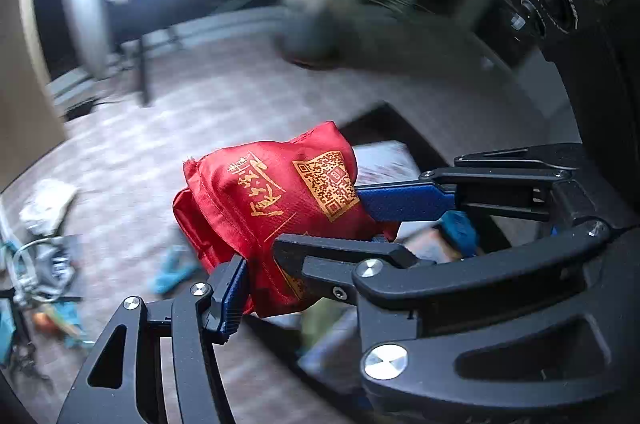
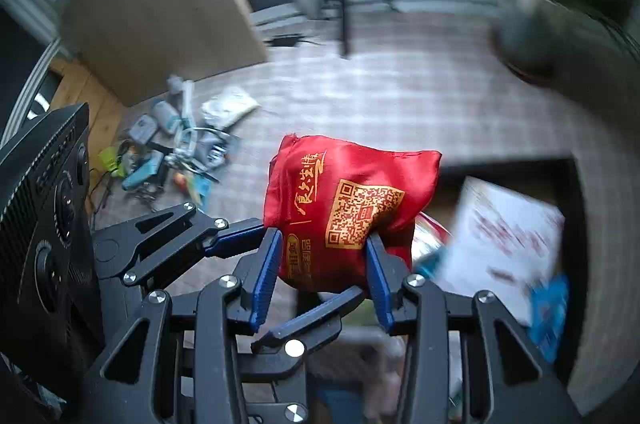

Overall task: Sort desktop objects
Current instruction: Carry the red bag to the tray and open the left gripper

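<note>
Both tongs clamped on red pouch [image 2: 352, 212]: right tongs [image 2: 324, 264] at lower end, left tongs [image 1: 298, 242] at side. Pouch aloft over dark box [image 2: 568, 176] beside clutter [image 2: 180, 152] on table [image 2: 400, 96]. Step: carrying pouch to box. Next: lower together, release inside.

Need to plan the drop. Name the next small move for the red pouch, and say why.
Probably carry the red pouch a little further over the dark bin, then lower it. Both the right gripper and the left gripper have their jaws clamped on it, in the air, at the bin's near edge.
</note>
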